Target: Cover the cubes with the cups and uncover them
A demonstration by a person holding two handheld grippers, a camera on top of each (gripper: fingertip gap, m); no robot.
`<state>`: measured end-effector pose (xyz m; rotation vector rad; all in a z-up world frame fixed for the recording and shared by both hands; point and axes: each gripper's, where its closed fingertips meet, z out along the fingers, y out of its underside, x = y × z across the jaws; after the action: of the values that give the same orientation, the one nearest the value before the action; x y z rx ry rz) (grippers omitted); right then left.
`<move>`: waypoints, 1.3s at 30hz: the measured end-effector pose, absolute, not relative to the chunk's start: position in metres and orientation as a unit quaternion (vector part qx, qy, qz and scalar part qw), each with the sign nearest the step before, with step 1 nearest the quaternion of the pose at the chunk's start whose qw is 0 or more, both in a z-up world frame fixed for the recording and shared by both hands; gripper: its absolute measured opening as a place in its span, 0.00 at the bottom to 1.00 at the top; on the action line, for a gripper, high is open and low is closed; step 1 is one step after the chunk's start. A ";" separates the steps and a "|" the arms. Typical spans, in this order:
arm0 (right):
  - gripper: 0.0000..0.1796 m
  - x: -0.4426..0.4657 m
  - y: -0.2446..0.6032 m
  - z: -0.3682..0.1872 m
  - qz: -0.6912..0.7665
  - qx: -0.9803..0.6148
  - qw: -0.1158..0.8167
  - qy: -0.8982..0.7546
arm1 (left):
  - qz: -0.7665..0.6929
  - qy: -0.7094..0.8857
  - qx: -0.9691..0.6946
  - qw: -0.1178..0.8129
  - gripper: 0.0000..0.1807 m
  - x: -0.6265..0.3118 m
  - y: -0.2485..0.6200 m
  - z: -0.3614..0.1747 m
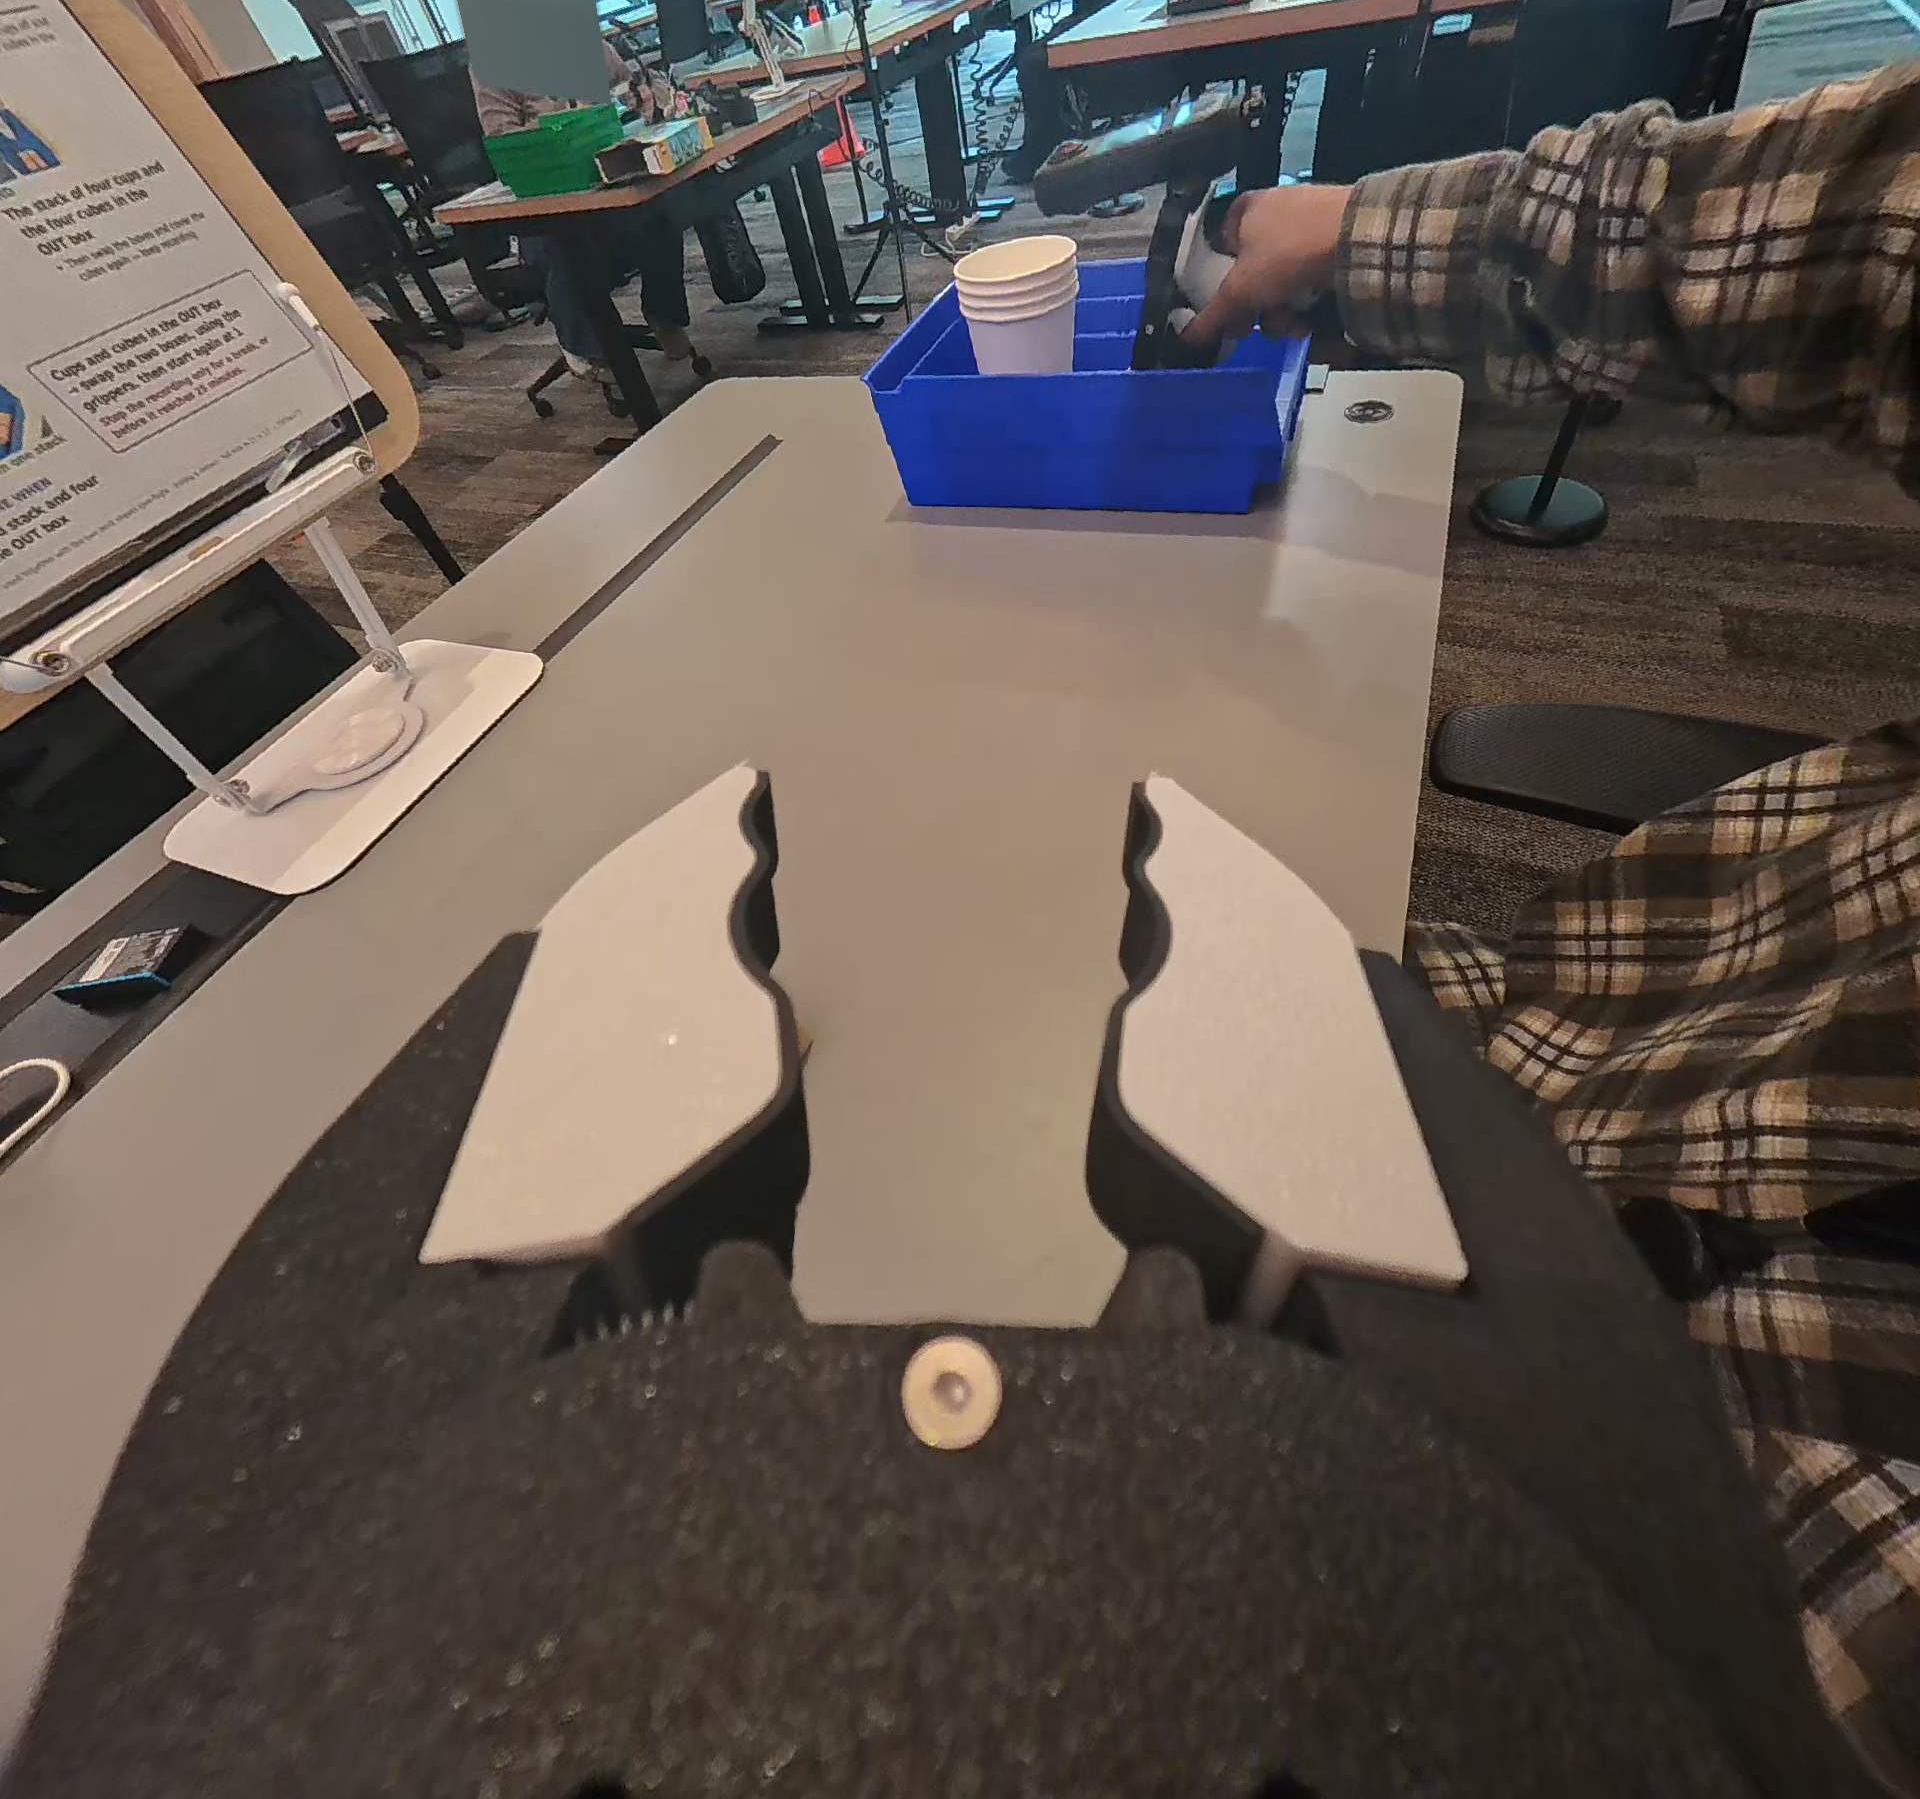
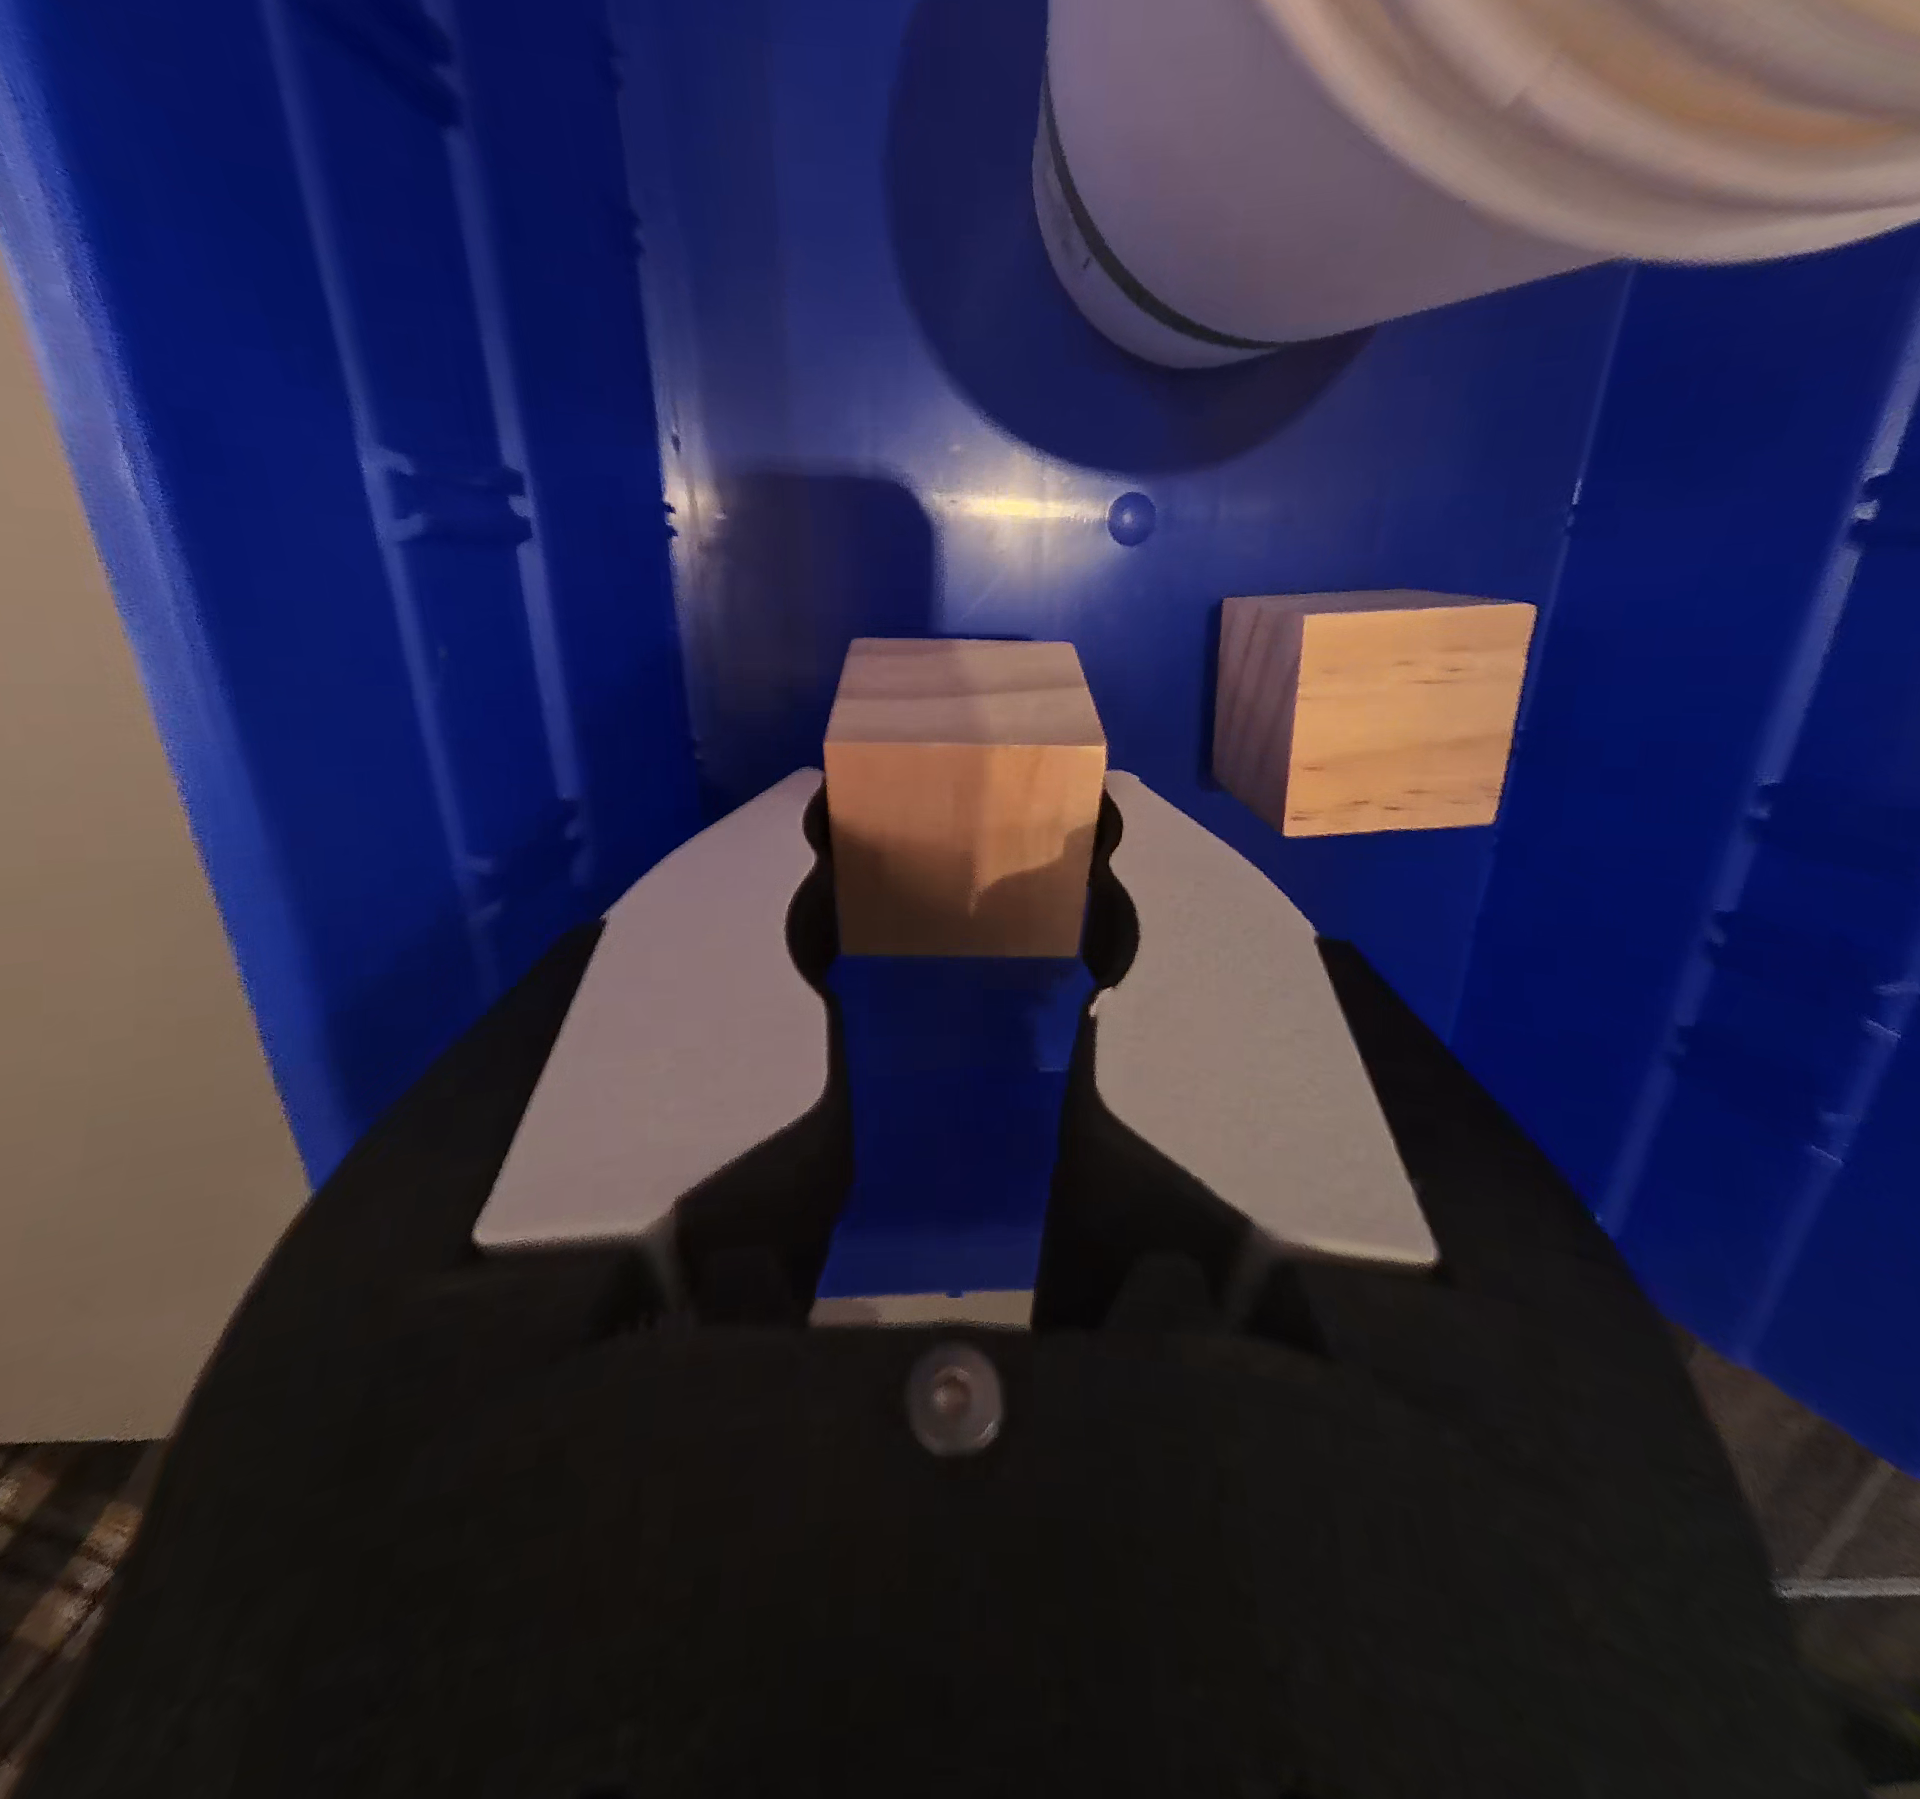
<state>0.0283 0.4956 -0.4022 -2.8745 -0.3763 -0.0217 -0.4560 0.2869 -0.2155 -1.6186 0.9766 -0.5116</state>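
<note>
**Right tongs on a cube inside the bin, left tongs idle**

Landmark = blue bin [image 1: 1081,440], far end of the grey table [image 1: 935,710].

Left gripper [image 1: 951,876]: well short of the bin, over bare table, jaws spread wide, nothing between them.

Right gripper [image 2: 961,866]: reaching down into the bin, jaws closed in on a wooden cube [image 2: 961,814], fingertips flat against two opposite faces. Whether the cube is off the bin floor or resting on it, can't tell.

Second wooden cube [image 2: 1371,710]: loose on the bin floor, just beside the held one, not touching it.

Stack of white paper cups [image 1: 1016,315]: upright at the bin's far-left end, beyond both cubes.

Handling, my read:
- Cubes: light, rigid, smooth wood. Grip flat face to flat face, mid-height, as here; a corner grip would likely twist out.
- Cups: thin, light, crushable, nested tight. Take the top one by the wall just under the rim, gentle squeeze; expect the cup below to drag along.
</note>
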 end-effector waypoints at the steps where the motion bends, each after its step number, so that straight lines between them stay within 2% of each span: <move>1: 0.25 0.028 0.496 -0.404 -0.006 -0.984 0.121 -0.128 | -0.217 0.414 -0.686 0.557 0.35 -0.456 0.287 -0.216; 32: 0.25 0.036 0.513 -0.419 0.000 -0.979 0.168 -0.116 | -0.213 0.423 -0.693 0.543 0.35 -0.452 0.290 -0.225; 35: 0.32 0.036 0.517 -0.412 -0.009 -0.972 0.197 -0.130 | -0.212 0.424 -0.694 0.542 0.35 -0.452 0.290 -0.225; 39: 0.35 0.034 0.516 -0.393 -0.008 -0.961 0.235 -0.145 | -0.212 0.425 -0.694 0.541 0.35 -0.451 0.290 -0.226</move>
<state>0.0345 0.5158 -0.3931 -2.6380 -0.3981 -0.0218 -0.4513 0.2900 -0.2260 -1.6490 1.0097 -0.5032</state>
